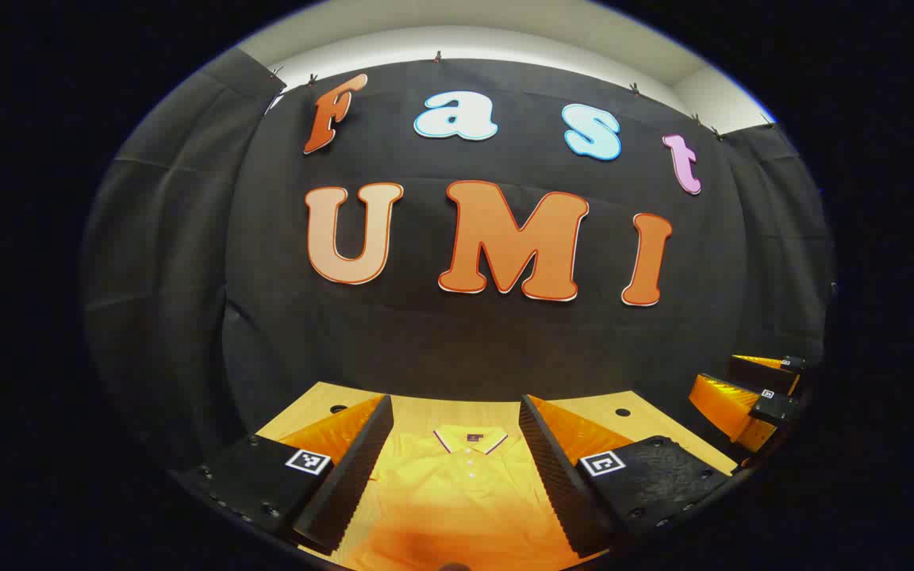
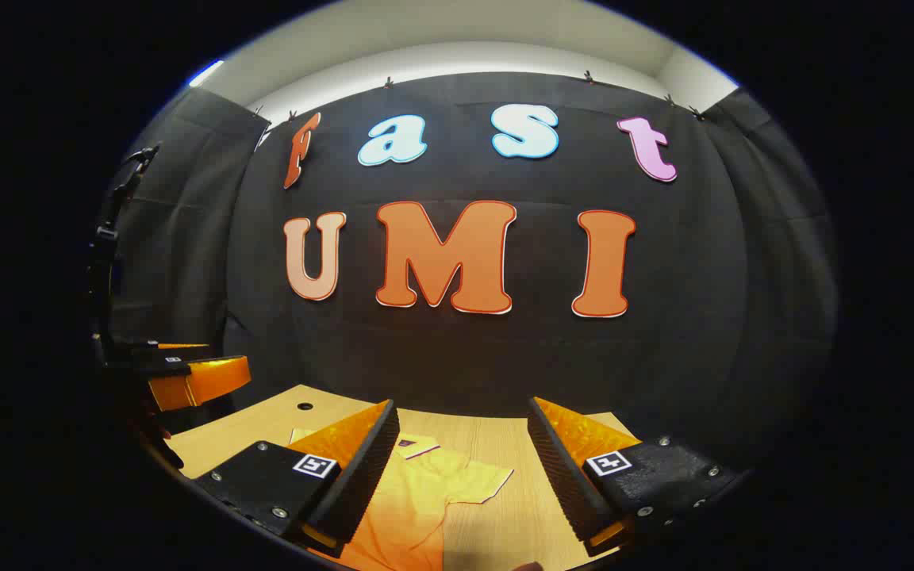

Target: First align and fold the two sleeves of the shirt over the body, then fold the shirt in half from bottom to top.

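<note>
Yellow polo shirt lies flat on the wooden bench at the bottom of both views, both sleeves unfolded, so the released left gripper and released right gripper should pinch each sleeve's edge squarely.

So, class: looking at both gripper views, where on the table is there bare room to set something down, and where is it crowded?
Bare wood shows right of the shirt's sleeve, between the right gripper's fingers, and along the table's back edge by the hole. The middle is crowded: the shirt lies spread under the left gripper.
</note>
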### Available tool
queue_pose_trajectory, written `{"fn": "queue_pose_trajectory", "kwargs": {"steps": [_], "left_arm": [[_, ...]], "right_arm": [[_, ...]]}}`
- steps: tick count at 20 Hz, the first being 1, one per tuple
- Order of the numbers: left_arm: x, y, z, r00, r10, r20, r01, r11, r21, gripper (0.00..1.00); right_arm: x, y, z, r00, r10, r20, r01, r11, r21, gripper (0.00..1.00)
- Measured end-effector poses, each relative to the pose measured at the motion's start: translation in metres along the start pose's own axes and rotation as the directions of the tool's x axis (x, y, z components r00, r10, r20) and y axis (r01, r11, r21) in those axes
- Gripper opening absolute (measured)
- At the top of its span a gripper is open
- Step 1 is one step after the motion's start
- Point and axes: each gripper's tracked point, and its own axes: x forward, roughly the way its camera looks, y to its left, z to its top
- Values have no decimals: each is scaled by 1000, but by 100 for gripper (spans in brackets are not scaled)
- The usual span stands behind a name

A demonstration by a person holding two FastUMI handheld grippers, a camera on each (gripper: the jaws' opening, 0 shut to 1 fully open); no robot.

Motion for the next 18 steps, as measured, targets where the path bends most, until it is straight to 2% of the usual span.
{"fn": "queue_pose_trajectory", "kwargs": {"steps": [3, 6, 18], "left_arm": [[4, 0, 0, 1000, 5, 5, -5, 1000, -5, 98], [5, 2, -4, 1000, 16, 3, -16, 1000, -12, 98], [9, 4, -6, 998, 62, 21, -63, 997, 44, 98]], "right_arm": [[2, 5, -6, 999, 46, -20, -46, 999, 23, 99], [7, 4, -7, 998, 60, -20, -59, 998, 20, 98], [36, 2, -36, 994, 68, -86, -59, 992, 110, 98]]}}
